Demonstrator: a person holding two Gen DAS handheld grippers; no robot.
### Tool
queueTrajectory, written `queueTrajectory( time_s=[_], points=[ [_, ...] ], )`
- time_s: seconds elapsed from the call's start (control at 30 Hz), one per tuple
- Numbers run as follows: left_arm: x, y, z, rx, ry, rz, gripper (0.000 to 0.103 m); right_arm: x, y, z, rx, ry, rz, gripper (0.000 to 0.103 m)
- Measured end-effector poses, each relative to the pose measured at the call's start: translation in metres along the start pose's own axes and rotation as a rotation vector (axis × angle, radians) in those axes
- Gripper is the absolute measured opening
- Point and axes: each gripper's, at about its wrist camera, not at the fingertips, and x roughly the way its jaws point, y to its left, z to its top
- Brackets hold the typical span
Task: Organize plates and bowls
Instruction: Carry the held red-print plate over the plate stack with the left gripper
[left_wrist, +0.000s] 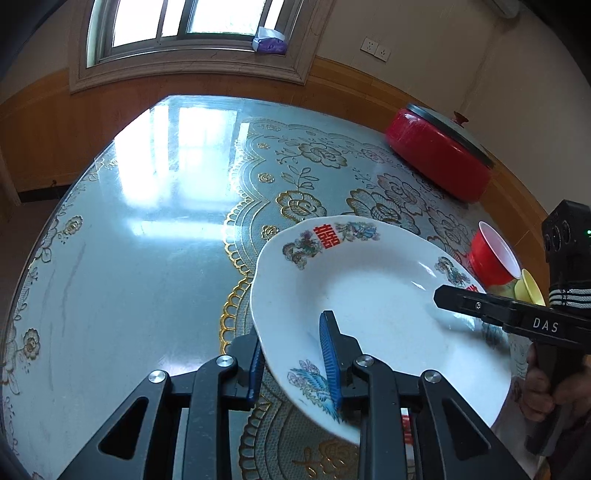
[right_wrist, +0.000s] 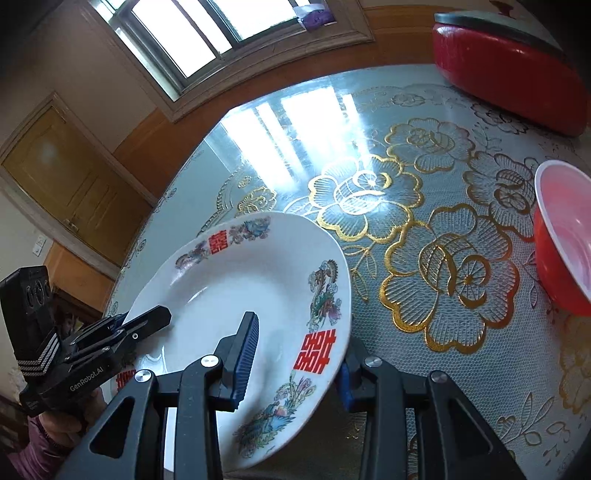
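Gripping opposite rims of the white floral plate (left_wrist: 373, 306), the left gripper (left_wrist: 293, 363) and the right gripper (right_wrist: 295, 365) each clench it with one blue pad above and one below. It hangs tilted over the near part of the desk (left_wrist: 147, 229), above the lace cloth (right_wrist: 424, 229). Toward the right edge sits a red bowl (right_wrist: 565, 240), with a yellow bowl (left_wrist: 530, 288) just beside it. At the far right corner stands a red lidded pot (left_wrist: 439, 155).
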Motion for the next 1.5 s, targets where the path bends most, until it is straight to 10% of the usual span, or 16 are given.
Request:
queueTrajectory(
  time_s=[0.87,1.5],
  points=[
    [-0.103,-0.046,-0.043,0.008,-0.169,-0.078,0.029,-0.109,0.037,-0.072,-0.186,-0.163,0.012,0.036],
    [-0.122,-0.097,-0.121,0.041,-0.086,-0.148,0.029,-0.158,0.01,-0.165,-0.102,-0.13,-0.023,0.036]
  ],
)
